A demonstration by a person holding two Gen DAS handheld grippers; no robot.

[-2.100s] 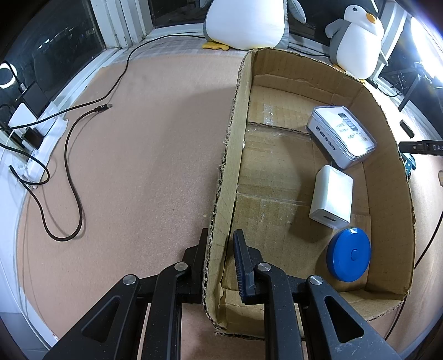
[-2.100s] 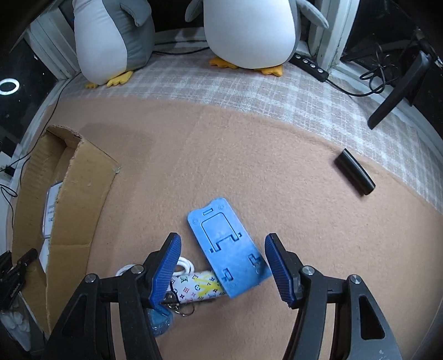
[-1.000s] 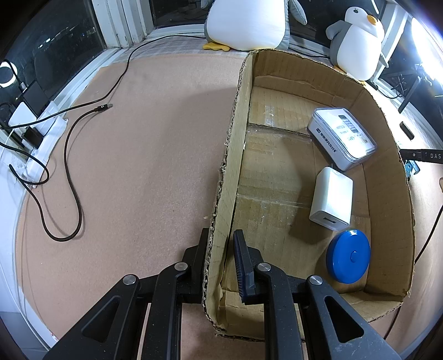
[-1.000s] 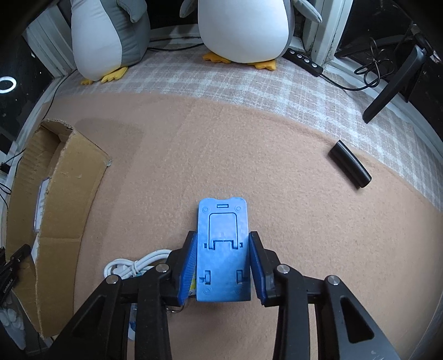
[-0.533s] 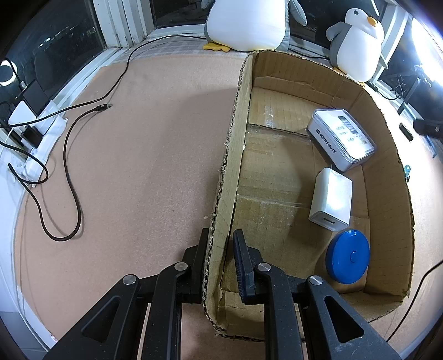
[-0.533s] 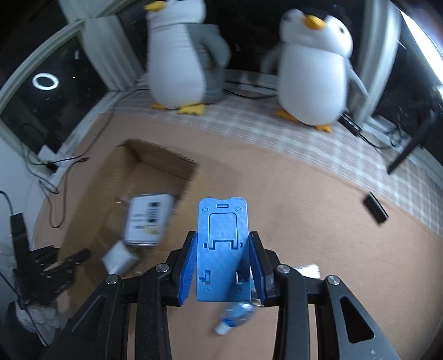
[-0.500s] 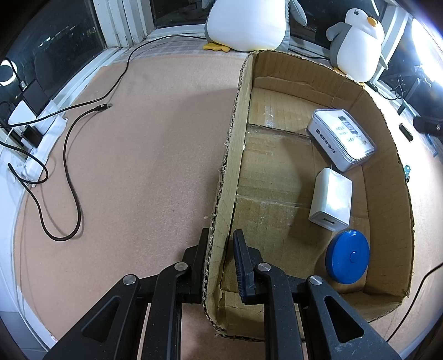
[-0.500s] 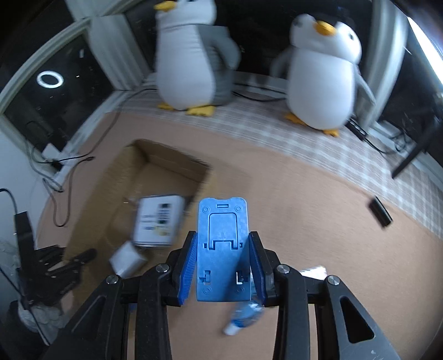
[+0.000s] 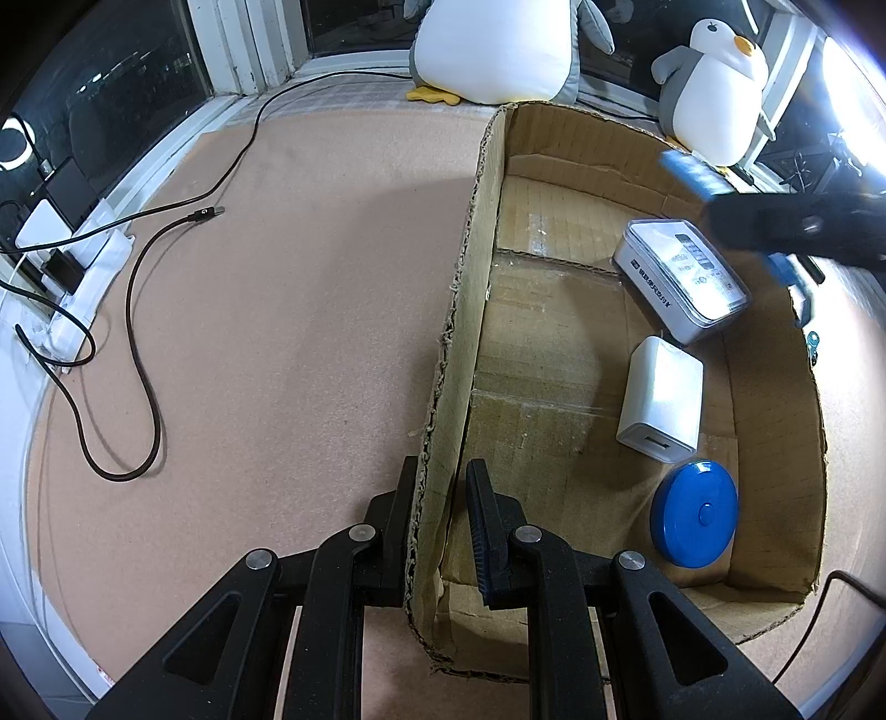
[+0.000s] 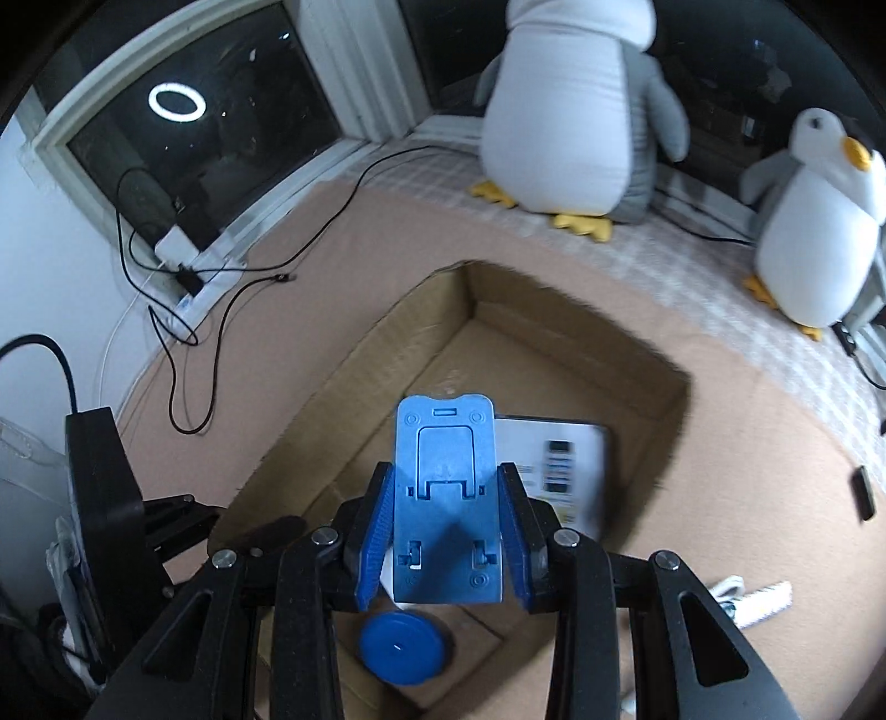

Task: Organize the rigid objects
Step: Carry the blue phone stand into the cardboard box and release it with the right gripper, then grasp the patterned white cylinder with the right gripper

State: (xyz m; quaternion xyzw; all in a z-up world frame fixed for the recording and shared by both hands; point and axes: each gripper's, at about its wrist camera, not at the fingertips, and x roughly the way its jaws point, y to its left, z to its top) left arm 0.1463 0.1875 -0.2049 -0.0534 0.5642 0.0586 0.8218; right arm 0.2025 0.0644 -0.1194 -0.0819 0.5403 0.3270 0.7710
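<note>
My right gripper (image 10: 446, 526) is shut on a blue plastic phone stand (image 10: 446, 498) and holds it above the open cardboard box (image 10: 581, 343). The stand and gripper show blurred in the left wrist view (image 9: 692, 171) over the box's far right side. My left gripper (image 9: 440, 515) is shut on the box's left wall (image 9: 465, 310). Inside the box lie a white tin with a printed label (image 9: 681, 277), a white charger block (image 9: 662, 399) and a blue round disc (image 9: 695, 512).
Two plush penguins (image 9: 498, 50) (image 9: 714, 83) stand behind the box. Black cables (image 9: 138, 310) and a power strip (image 9: 55, 243) lie at the left on the tan mat. A white cable and patterned item (image 10: 758, 601) and a small black object (image 10: 864, 493) lie right of the box.
My right gripper closed on the blue phone stand, lifted it off the mat and carried it left over the box. My left gripper kept its hold on the box wall.
</note>
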